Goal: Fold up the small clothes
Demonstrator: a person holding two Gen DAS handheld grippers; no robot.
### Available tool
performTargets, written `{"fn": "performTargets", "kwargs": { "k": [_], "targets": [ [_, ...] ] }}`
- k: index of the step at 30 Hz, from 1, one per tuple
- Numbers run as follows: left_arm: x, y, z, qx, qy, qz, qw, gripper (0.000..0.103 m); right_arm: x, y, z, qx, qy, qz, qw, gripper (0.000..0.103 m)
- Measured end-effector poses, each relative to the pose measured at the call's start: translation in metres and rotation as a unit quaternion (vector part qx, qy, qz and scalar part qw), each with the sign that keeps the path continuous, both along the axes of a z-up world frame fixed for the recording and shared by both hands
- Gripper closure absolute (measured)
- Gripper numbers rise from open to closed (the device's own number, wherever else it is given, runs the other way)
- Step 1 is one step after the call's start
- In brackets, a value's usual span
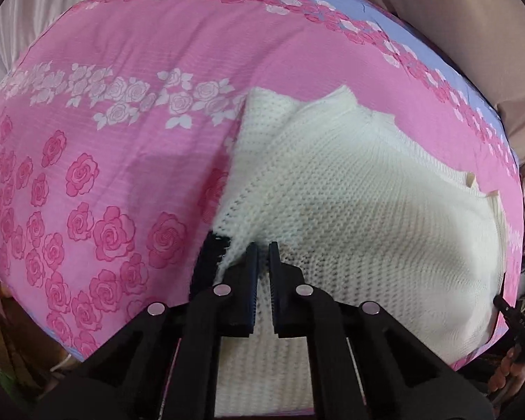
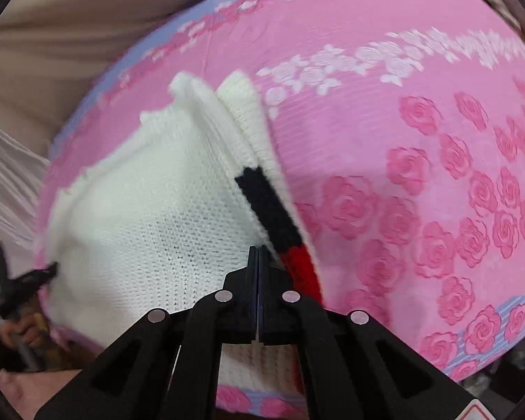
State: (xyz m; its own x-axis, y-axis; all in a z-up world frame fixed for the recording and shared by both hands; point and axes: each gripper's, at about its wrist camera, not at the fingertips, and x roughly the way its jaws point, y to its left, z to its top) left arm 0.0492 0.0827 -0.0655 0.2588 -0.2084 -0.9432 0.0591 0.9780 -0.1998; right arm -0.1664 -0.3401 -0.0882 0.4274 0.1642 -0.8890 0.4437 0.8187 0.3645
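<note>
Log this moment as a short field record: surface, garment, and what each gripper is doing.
surface: pink rose-print sheet
garment: white knit sweater with a black and red band, lying partly folded on the sheet
left gripper: fingers nearly shut, white knit pinched between them
right gripper: fingers shut, at the sweater's edge beside the band; whether they hold fabric is unclear
</note>
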Motion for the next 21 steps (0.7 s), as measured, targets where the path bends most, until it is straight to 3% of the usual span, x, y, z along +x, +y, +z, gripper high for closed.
{"fn": "performTargets", "kwargs": {
  "k": [1, 2, 3, 4, 6, 9, 10, 11, 12, 13, 17, 20, 21],
  "targets": [
    [0.003, -0.006, 0.008, -0.012, -0.011, 0.003, 0.9999, 0.087, 0.001, 0.0, 0.005, -0.008, 0.0, -0.003, 1.0, 0.103],
    [0.008, -0.014, 0.016, -0.014, -0.031, 0.003, 0.9994, 0.069, 0.008, 0.005, 0.013, -0.032, 0.0, 0.001, 0.999, 0.101],
    [0.013, -0.02, 0.022, -0.008, -0.046, 0.002, 0.9989, 0.053, 0.018, 0.011, 0.022, -0.047, -0.009, 0.006, 0.999, 0.092],
    [0.02, -0.026, 0.027, 0.002, -0.06, 0.001, 0.9982, 0.048, 0.029, 0.018, 0.031, -0.059, -0.026, 0.009, 0.998, 0.088],
    [0.044, -0.042, 0.029, 0.02, -0.073, -0.004, 0.9971, 0.04, 0.051, 0.021, 0.043, -0.068, -0.053, 0.011, 0.996, 0.068],
    [0.076, -0.047, -0.003, 0.04, -0.039, 0.0, 0.9985, 0.047, 0.097, 0.019, 0.042, -0.098, -0.064, 0.01, 0.993, 0.046],
    [0.082, -0.047, -0.014, 0.044, -0.023, 0.002, 0.9988, 0.063, 0.112, 0.015, 0.033, -0.1, -0.052, 0.015, 0.994, 0.046],
    [0.081, -0.043, -0.018, 0.05, -0.021, 0.006, 0.9985, 0.073, 0.124, 0.012, 0.021, -0.095, -0.034, 0.022, 0.995, 0.05],
    [0.081, -0.041, -0.013, 0.047, -0.031, 0.01, 0.9984, 0.082, 0.13, 0.009, 0.011, -0.091, -0.017, 0.028, 0.995, 0.076],
    [0.081, -0.038, -0.011, 0.044, -0.037, 0.012, 0.9983, 0.086, 0.138, 0.009, 0.005, -0.092, -0.01, 0.036, 0.995, 0.095],
    [0.088, -0.032, -0.021, 0.046, -0.036, 0.012, 0.9982, 0.09, 0.125, -0.014, 0.034, -0.074, -0.076, -0.008, 0.994, 0.096],
    [0.088, -0.044, -0.02, 0.078, -0.045, -0.003, 0.996, 0.089, 0.131, -0.034, -0.005, -0.06, -0.02, -0.015, 0.998, 0.097],
    [0.086, -0.044, -0.016, 0.074, -0.043, 0.0, 0.9963, 0.088, 0.131, -0.034, -0.007, -0.061, -0.032, -0.013, 0.998, 0.095]
  ]
}}
